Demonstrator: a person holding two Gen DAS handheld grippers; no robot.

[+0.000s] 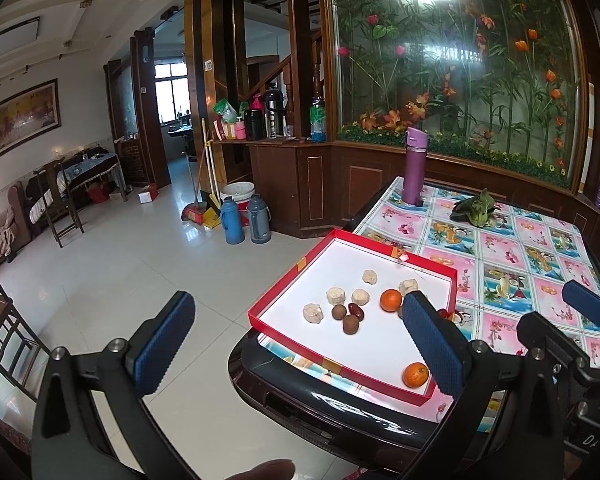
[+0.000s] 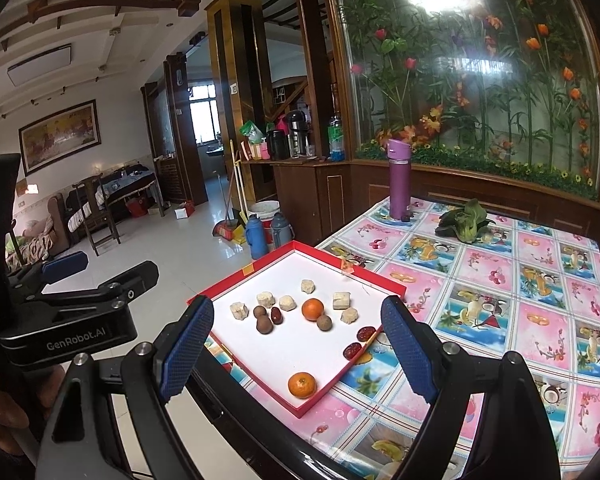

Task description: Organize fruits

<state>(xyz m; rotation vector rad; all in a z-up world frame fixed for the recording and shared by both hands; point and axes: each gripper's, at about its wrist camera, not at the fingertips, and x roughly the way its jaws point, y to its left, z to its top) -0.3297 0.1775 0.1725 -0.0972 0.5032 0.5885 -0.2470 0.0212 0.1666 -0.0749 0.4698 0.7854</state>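
A red tray (image 1: 292,274) (image 2: 240,276) with a white floor lies at the table's near corner. In it are two oranges (image 2: 313,309) (image 2: 302,385), brown longans (image 2: 264,325), red dates (image 2: 365,333) and several pale chunks (image 2: 265,299). My left gripper (image 1: 300,348) hovers open over the table's near-left edge, its right pad in front of the tray. My right gripper (image 2: 300,352) is also open, its blue pads framing the tray from the near side. Neither one holds anything. In the right wrist view the left gripper's fingers (image 2: 66,262) show at the far left.
A purple bottle (image 2: 398,178) stands at the far side of the patterned tablecloth (image 2: 500,300), with a leafy green vegetable (image 2: 466,220) to its right. Behind the table is a wooden cabinet with a glass flower panel. Thermos jugs (image 1: 244,220) stand on the tiled floor to the left.
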